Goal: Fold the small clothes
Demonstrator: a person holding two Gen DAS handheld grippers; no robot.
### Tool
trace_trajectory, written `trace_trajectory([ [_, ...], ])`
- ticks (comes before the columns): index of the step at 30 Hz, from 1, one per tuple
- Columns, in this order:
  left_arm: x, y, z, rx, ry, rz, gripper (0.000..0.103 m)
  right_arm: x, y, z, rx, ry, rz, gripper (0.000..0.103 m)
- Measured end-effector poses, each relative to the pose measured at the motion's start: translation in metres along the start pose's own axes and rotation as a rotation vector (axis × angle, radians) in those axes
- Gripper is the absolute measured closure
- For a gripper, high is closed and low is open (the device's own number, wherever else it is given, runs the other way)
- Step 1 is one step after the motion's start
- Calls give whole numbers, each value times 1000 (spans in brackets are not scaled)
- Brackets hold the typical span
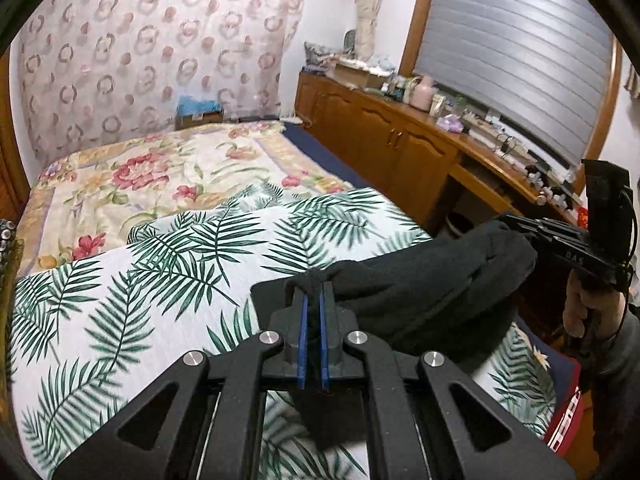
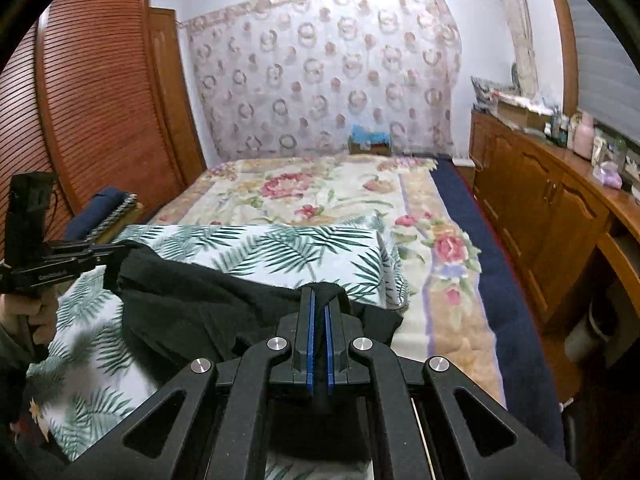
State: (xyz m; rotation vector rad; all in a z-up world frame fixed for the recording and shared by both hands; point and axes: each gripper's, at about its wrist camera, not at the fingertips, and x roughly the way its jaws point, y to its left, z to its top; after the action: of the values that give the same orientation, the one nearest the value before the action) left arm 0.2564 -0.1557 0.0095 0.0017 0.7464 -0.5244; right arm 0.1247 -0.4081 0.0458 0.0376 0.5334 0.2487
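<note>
Dark fleece fills the middle of the left wrist view: a black garment (image 1: 432, 280) hangs stretched between two hand-held grippers above a bed. The left gripper (image 1: 314, 300) points forward and downward, its blue-lined jaws pinched narrow on one bunched corner of the cloth. At the right edge, the right gripper (image 1: 516, 226) clamps the opposite corner, and a hand (image 1: 580, 308) in a grey sleeve grips its handle from below. A palm-leaf sheet (image 1: 140, 280) lies under the cloth, with a floral blanket (image 1: 160, 176) beyond it.

From the right wrist view, the right gripper (image 2: 319, 300) angles downward, jaws squeezed nearly together on a fold of the black garment (image 2: 200, 304). The cloth runs leftward to the left gripper (image 2: 114, 254), held level by a hand (image 2: 38, 314) curled around its handle. The palm-leaf sheet (image 2: 280, 248) lies beneath, and wooden cabinets (image 2: 540, 208) line the right wall.
</note>
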Motion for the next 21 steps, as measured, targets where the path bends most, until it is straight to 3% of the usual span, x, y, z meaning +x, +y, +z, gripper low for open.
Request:
trace_trajectory([
  [5,18,7,0,-10,57,0,95,29,-2,14,5,56,-17,96],
  [7,17,12,0,-8,57,12,84,24,-4,15,7,55,-45,89],
  [9,9,16,-1,-5,40,-2,61,15,-7,17,-3,35,-82,68],
  [11,1,18,-4,0,40,-24,53,6,-9,16,-1,20,-88,67],
  [14,-8,21,-17,22,56,-46,34,-8,-12,6,5,13,-79,62],
  [21,19,15,-29,68,139,-40,33,7,-4,-18,-28,116,-32,56],
])
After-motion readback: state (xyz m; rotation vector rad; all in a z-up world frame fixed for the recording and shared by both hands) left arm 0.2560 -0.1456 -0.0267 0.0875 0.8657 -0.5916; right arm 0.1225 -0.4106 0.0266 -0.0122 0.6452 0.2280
